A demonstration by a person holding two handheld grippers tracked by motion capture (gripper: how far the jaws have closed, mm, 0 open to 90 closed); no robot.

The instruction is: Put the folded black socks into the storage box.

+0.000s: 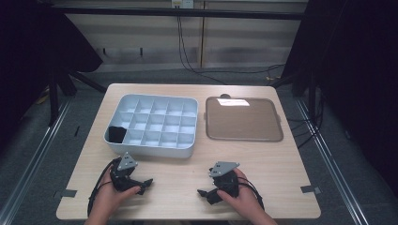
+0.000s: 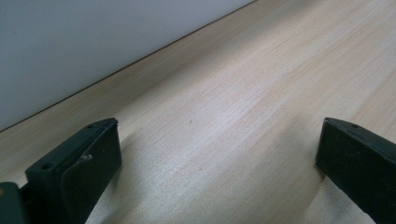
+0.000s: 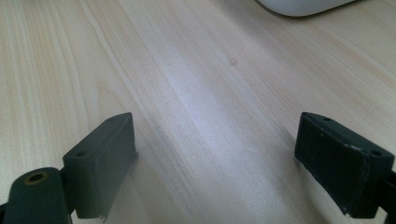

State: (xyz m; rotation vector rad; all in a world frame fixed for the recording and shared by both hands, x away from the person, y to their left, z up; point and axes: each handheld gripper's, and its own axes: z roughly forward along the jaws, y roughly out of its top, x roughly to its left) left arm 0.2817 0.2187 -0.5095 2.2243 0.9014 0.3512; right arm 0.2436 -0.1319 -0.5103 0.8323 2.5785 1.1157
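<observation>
Both grippers rest low on the near part of the table (image 1: 281, 159), each in a hand, and neither has hold of anything: the left gripper (image 2: 219, 154) has its jaws spread wide over bare wood, and the right gripper (image 3: 215, 154) likewise stands wide open with nothing between its jaws. Judging by this, the work has hardly begun. The white divided box (image 1: 151, 147) sits just beyond the left gripper, its grey-white wall rising close ahead in the left gripper view; one near-left compartment holds a dark block (image 1: 115, 134), and the other compartments look empty. To its right, apart from the box by a narrow gap, lies a brown tray (image 1: 244, 119) with nothing on it. Whatever sorting is meant, it is nearly all left to do. Nothing lies between the grippers and the box or tray, so the reach forward looks free; only the box's near wall must be cleared from above
</observation>
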